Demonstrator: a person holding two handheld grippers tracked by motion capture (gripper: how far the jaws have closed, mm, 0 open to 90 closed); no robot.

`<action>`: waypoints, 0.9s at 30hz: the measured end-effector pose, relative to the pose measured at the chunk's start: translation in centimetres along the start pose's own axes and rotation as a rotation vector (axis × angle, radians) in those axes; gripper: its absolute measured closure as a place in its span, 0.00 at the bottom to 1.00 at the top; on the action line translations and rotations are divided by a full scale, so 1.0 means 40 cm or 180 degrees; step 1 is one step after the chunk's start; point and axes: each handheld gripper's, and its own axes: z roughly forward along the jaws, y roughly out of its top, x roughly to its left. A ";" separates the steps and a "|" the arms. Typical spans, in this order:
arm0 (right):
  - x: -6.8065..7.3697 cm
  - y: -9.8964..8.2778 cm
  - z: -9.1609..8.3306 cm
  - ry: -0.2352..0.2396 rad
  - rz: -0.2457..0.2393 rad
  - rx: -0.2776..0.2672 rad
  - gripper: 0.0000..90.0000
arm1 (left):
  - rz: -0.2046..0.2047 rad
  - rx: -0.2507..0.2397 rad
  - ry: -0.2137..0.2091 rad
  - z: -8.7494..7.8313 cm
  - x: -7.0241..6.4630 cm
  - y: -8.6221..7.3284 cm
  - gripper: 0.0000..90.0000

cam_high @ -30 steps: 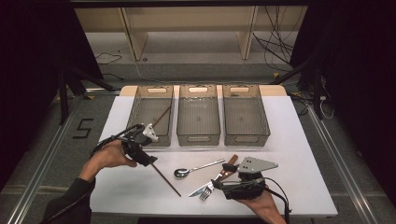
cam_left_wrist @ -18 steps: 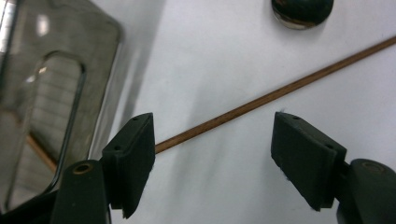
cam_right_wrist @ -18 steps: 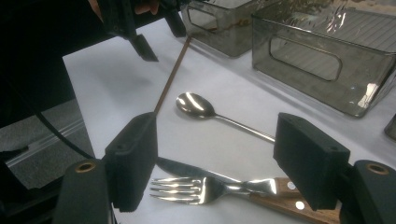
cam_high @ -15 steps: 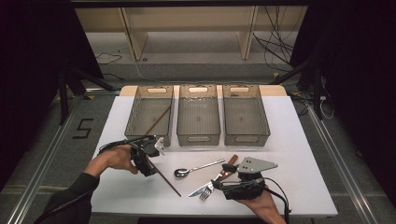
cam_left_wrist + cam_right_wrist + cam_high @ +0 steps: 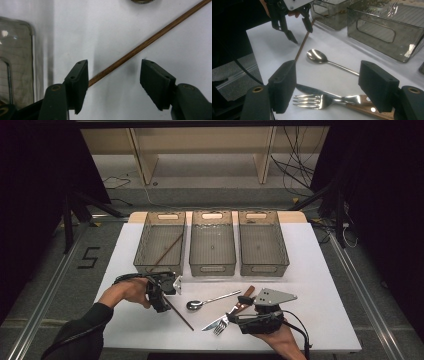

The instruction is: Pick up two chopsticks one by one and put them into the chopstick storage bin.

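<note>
On the far left of the white table (image 5: pixel 320 270) sits my first smoked plastic bin (image 5: pixel 161 241), clear-walled with a cut-out handle, and a dark chopstick (image 5: pixel 167 250) lies slanted inside it. Near that bin my left gripper (image 5: pixel 161 292) hangs over a second loose chopstick (image 5: pixel 179 312), jaws released and spread wide, one either side of the stick's far end. In the left gripper view the stick (image 5: pixel 147 41) runs diagonally between the black pads (image 5: pixel 80 83), not yet pinched.

I judge this stick to be light, stiff and thin: smooth brown wood, round in section, lying flat on a slick tabletop. It will likely roll or skate if I nudge it from one side. I would close squarely across it near the end under the jaws, knowing that the long free length will droop and swing once lifted.

Moving right, a polished steel spoon (image 5: pixel 210 300) lies near the middle bin (image 5: pixel 212 242), bowl to the left, glossy and slippery-looking. Beyond it a fork (image 5: pixel 225 324) and a knife (image 5: pixel 212 324) with wooden riveted handles lie together. My right gripper (image 5: pixel 250 320) rests just over those handles, jaws released; in the right gripper view the fork (image 5: pixel 319 101) lies between them ungrasped. The right bin (image 5: pixel 262 242) looks empty.
</note>
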 end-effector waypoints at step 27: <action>0.000 0.000 -0.002 0.0001 -0.0013 -0.0003 0.35 | 0.0196 0.0128 -0.0382 0.025 0.021 0.007 0.73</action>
